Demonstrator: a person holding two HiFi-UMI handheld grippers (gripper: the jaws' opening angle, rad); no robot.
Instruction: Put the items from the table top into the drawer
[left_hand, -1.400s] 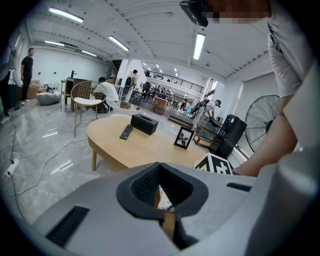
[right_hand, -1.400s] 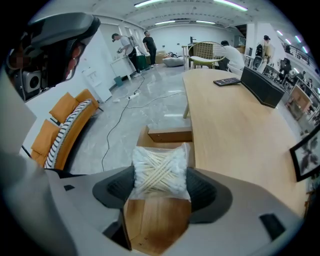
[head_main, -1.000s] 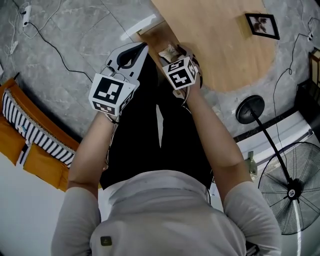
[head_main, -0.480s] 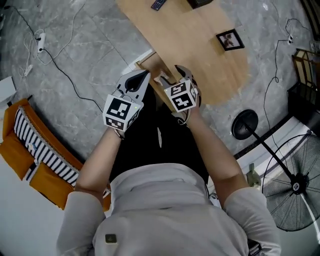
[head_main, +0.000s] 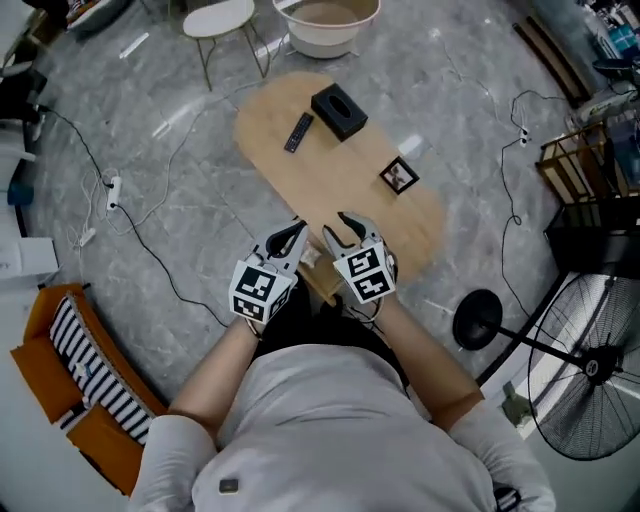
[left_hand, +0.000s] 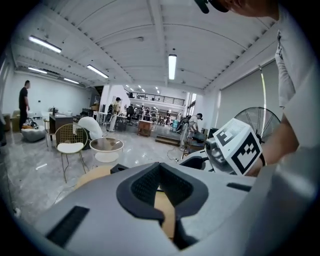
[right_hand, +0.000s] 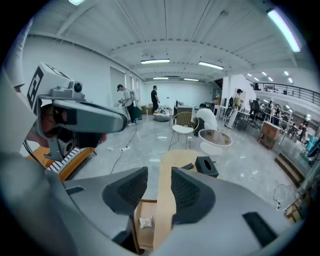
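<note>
The oval wooden table (head_main: 350, 200) carries a black tissue box (head_main: 338, 110), a remote (head_main: 298, 132) and a small picture frame (head_main: 399, 176). Its drawer (head_main: 318, 275) stands open at the near end; in the right gripper view the drawer (right_hand: 142, 235) holds a small white packet (right_hand: 145, 222). Both grippers hover above the drawer. My left gripper (head_main: 292, 236) (left_hand: 160, 170) is shut and empty. The jaws of my right gripper (head_main: 342, 232) (right_hand: 160, 180) are closing, with a gap still between the pads and nothing in it. The tissue box (right_hand: 206, 166) and remote (right_hand: 188, 166) lie beyond them.
A floor fan (head_main: 590, 365) and a black round stand base (head_main: 478, 318) are at the right. An orange striped cushion (head_main: 75, 370) lies at the left. Cables and a power strip (head_main: 112, 186) run across the floor. A white stool (head_main: 220, 18) and basin (head_main: 330, 20) sit beyond the table.
Both grippers have risen from the drawer and the head view has pulled back, so the whole table top now shows. The right jaws stand closer together.
</note>
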